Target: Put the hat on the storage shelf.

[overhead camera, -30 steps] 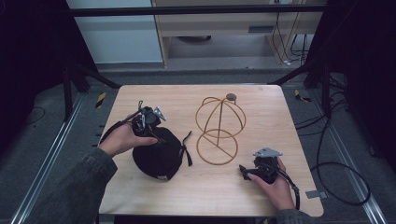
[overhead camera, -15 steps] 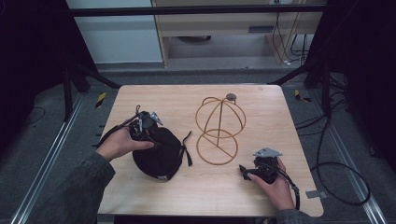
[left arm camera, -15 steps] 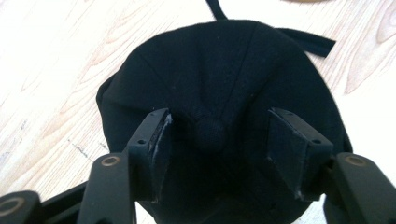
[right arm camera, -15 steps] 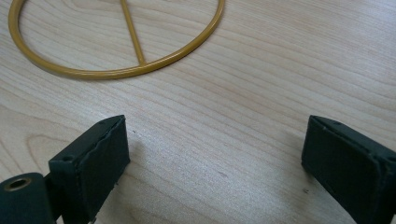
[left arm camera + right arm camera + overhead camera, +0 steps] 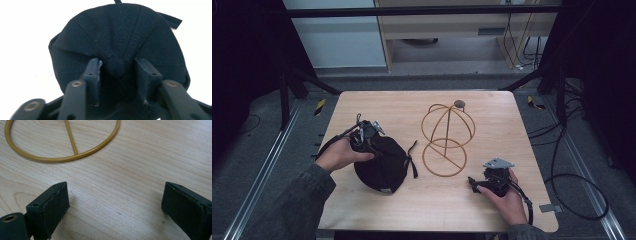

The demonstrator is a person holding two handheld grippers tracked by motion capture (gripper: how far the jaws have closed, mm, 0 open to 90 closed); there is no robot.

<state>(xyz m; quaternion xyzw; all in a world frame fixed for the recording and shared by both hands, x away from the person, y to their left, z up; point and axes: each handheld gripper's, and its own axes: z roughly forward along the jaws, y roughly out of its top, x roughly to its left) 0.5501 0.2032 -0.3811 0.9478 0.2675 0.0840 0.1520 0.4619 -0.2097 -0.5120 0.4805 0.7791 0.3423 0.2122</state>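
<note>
We have our left gripper [image 5: 117,68] on the black cap [image 5: 384,162] near the table's [image 5: 492,105] left edge; its jaws have just been closing around the crown button. Lifting it onto the wire stand [image 5: 446,140] remains. Our right gripper [image 5: 115,207] rests wide open, empty, by the front right corner.

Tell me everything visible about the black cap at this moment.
The black cap is dark fabric with stitched panels that meet at a covered button on its crown. It lies on the left half of the wooden table, beside the gold wire stand but apart from it. A strap end trails off toward the stand. The left tongs straddle the button; their jaws have just been closing, and the cloth bunches into folds between the pads.
</note>
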